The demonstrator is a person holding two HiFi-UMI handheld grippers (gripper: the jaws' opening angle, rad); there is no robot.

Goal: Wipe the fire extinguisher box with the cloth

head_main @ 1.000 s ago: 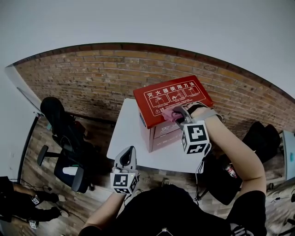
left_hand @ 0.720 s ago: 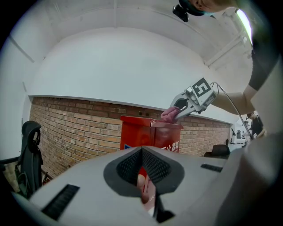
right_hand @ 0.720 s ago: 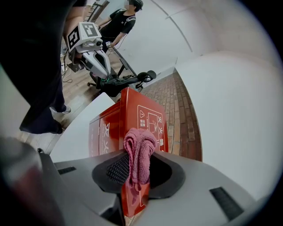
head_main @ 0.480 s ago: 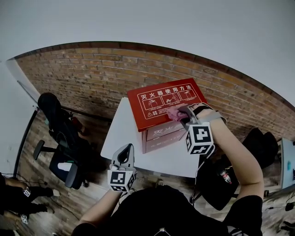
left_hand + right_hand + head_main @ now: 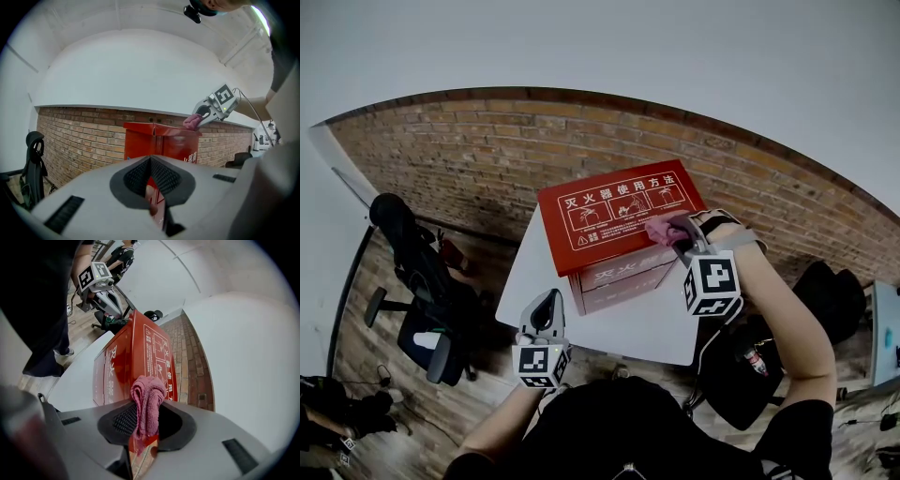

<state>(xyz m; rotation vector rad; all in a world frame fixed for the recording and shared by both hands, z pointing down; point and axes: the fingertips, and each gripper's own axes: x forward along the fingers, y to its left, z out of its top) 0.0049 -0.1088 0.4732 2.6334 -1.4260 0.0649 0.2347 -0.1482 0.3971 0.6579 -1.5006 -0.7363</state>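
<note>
The red fire extinguisher box [image 5: 614, 211] stands on a small white table [image 5: 652, 328], its lid printed with white pictures. My right gripper [image 5: 675, 232] is shut on a pink cloth [image 5: 659, 228], which rests on the lid near its right front corner. In the right gripper view the cloth [image 5: 147, 401] bulges out between the jaws above the box lid [image 5: 140, 352]. My left gripper [image 5: 549, 305] hovers shut and empty at the table's near left edge, apart from the box. From the left gripper view, the box [image 5: 159, 140] stands straight ahead with the cloth [image 5: 191, 123] on top.
A black office chair [image 5: 417, 267] stands on the wooden floor to the left of the table. A brick wall [image 5: 469, 159] runs behind the table. A dark bag [image 5: 745, 375] lies on the floor at the right, under my right arm.
My right gripper has slid the cloth to the right along the lid's front edge. The left gripper has stayed near the table's left edge.
</note>
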